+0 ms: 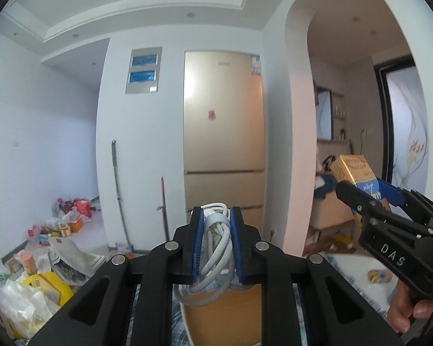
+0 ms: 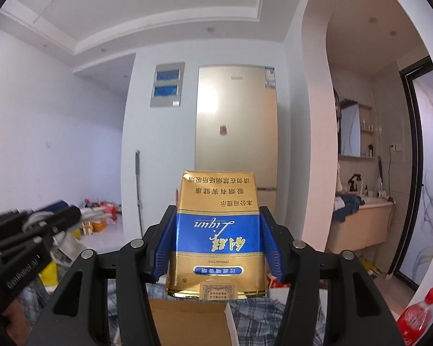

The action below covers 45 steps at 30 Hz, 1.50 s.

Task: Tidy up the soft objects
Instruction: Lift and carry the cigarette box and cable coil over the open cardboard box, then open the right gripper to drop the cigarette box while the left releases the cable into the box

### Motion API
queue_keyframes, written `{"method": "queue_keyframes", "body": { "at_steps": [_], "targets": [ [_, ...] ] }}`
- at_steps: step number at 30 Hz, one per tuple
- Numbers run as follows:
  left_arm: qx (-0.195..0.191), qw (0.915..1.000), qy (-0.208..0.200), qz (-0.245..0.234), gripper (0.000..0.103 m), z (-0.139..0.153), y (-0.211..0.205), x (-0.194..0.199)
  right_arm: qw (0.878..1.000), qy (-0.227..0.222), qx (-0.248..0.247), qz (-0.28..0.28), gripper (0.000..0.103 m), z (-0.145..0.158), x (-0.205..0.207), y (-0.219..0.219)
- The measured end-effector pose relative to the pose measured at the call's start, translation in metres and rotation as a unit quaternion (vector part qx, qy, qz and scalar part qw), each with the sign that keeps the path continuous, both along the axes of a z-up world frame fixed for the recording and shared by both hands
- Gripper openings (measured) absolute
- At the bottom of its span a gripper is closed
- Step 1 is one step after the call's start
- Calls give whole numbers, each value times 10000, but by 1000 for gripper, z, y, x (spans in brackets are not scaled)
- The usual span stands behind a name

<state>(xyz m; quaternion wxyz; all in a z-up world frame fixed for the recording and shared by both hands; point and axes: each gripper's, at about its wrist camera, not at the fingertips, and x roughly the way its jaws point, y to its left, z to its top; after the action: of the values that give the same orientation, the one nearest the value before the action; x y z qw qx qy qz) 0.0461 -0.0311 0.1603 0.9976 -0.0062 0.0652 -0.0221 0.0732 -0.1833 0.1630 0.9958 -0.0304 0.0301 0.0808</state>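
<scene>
My left gripper (image 1: 216, 245) is shut on a coiled bundle of white cable (image 1: 215, 248) and holds it in the air above an open cardboard box (image 1: 222, 314). My right gripper (image 2: 216, 239) is shut on a gold and blue cigarette pack (image 2: 216, 239), held upside down above the cardboard box (image 2: 187, 320). The right gripper also shows in the left wrist view (image 1: 369, 199) at the right, with the pack (image 1: 355, 173) in it. The left gripper appears blurred at the left of the right wrist view (image 2: 69, 216).
A blue checked cloth (image 2: 274, 311) lies under the box. A red-capped bottle (image 2: 415, 317) stands at the lower right. A gold fridge (image 1: 223, 132) stands ahead. Bags and clutter (image 1: 37, 274) cover the floor at the left. An arch at the right opens onto a washbasin counter (image 2: 360, 222).
</scene>
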Motion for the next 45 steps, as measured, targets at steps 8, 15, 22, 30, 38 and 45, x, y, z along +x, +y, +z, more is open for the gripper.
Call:
{"method": "queue_keyframes", "body": {
  "at_steps": [8,15,22,30,38,45],
  "targets": [
    [116,9973,655,307,20,-43,-5,57,9971,705,-284,-42,54,-49,49,11],
    [64,9839,1759,302,20,-105,3,110,9893,1409,-383,6,54,-94,84,14],
    [45,9636,2668,152,20,-155,-1,138,9797,1910,-591,166,54,-131,100,23],
    [42,9471,3200,222,20,-185,-2,153,9683,2443,-417,316,54,-156,119,18],
    [13,9397,3409,261,20,-196,0,160,9615,2695,-427,316,54,-169,127,13],
    [70,9365,3488,353,38,-198,2,162,9626,2658,-443,291,66,-169,128,18]
  ]
}}
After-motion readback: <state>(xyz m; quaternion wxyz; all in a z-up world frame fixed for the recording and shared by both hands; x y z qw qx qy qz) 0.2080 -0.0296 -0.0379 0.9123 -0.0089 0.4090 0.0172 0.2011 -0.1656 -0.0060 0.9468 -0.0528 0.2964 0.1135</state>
